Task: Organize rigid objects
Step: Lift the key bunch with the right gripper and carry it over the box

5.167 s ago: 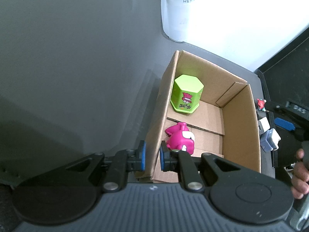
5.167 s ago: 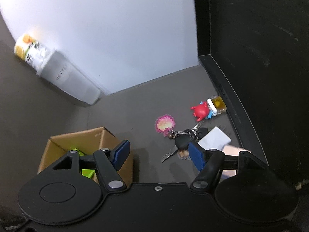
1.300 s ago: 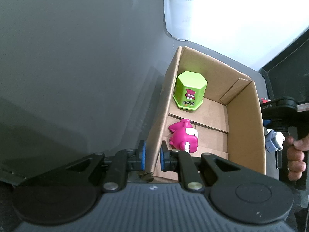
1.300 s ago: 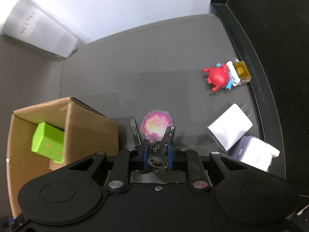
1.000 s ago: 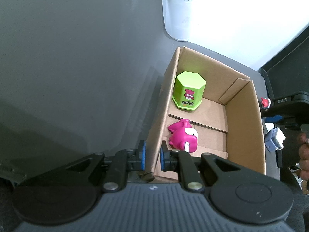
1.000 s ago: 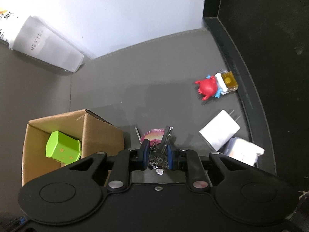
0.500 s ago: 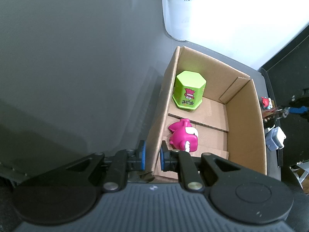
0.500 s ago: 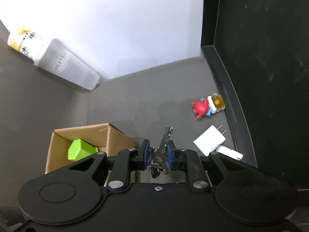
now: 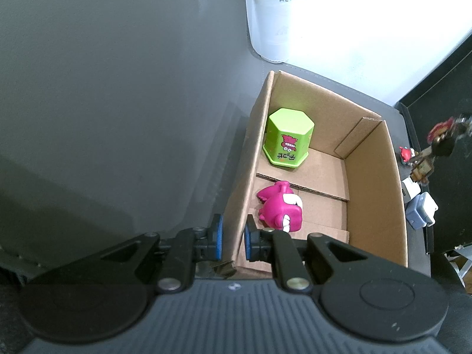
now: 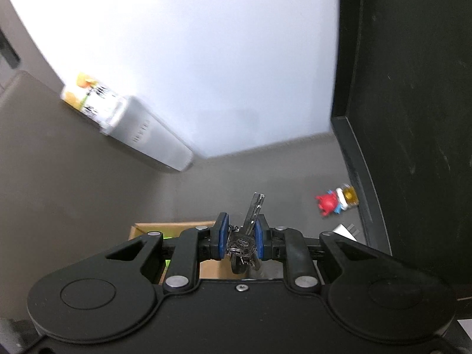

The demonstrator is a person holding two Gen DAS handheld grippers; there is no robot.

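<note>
My left gripper (image 9: 234, 240) is shut on the left wall of the open cardboard box (image 9: 371, 191). Inside the box stand a green hexagonal tin (image 9: 287, 140) and a magenta toy figure (image 9: 280, 206). My right gripper (image 10: 240, 237) is shut on a bunch of keys (image 10: 250, 221), held in the air with one key pointing forward. In the left wrist view the key bunch (image 9: 439, 147) hangs with its charms to the right of the box. A red figure (image 10: 327, 203) and a white charger (image 10: 343, 231) lie on the dark table.
A tall white cup (image 9: 273, 14) stands behind the box against the pale wall. A blue-grey charger (image 9: 420, 211) lies beside the white charger (image 9: 411, 188), close to the black raised edge (image 10: 368, 206) on the right. The box corner (image 10: 177, 227) shows below my right gripper.
My right gripper has risen with the keys, so the table and its objects look farther away and the pink charm has left its view. The left gripper and box have not moved.
</note>
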